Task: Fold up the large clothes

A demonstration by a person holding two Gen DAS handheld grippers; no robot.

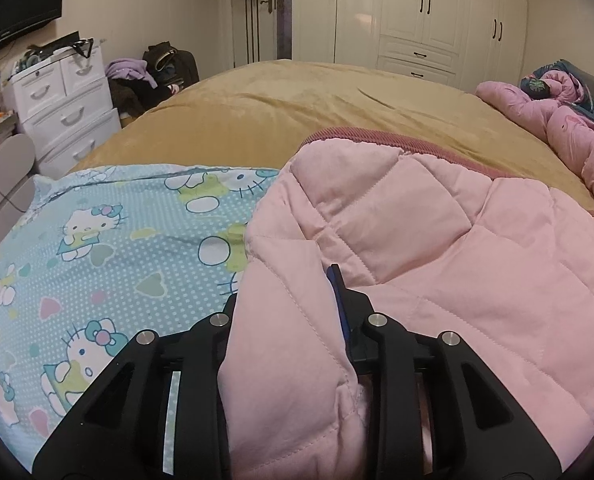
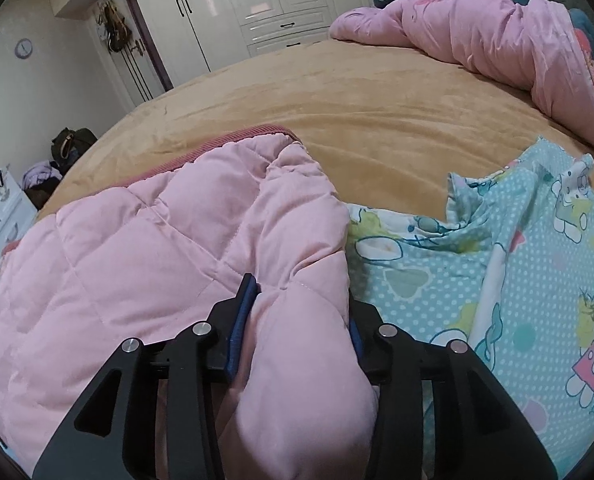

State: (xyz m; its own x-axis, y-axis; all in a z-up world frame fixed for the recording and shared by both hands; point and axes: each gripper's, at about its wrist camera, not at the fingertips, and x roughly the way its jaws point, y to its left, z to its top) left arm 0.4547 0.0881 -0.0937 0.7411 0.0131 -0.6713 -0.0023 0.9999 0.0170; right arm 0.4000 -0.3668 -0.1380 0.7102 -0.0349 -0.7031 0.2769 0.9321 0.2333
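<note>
left gripper jaws clamp thick fold of pink jacket; right gripper likewise. jacket lies on cartoon sheet at bed near edge.

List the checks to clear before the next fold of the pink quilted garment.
1. Left gripper has pink quilted garment between its fingers: ok.
2. Right gripper grips the same garment: ok.
3. Cartoon-print sheet kept out of both grips: cannot tell; it lies against the garment's sides.
4. Tan bed cover beyond the ribbed hem is bare for laying down: ok.
5. Heaped pink duvet is apart from the garment: ok.
6. Folded layers lie flat and aligned: cannot tell.
</note>
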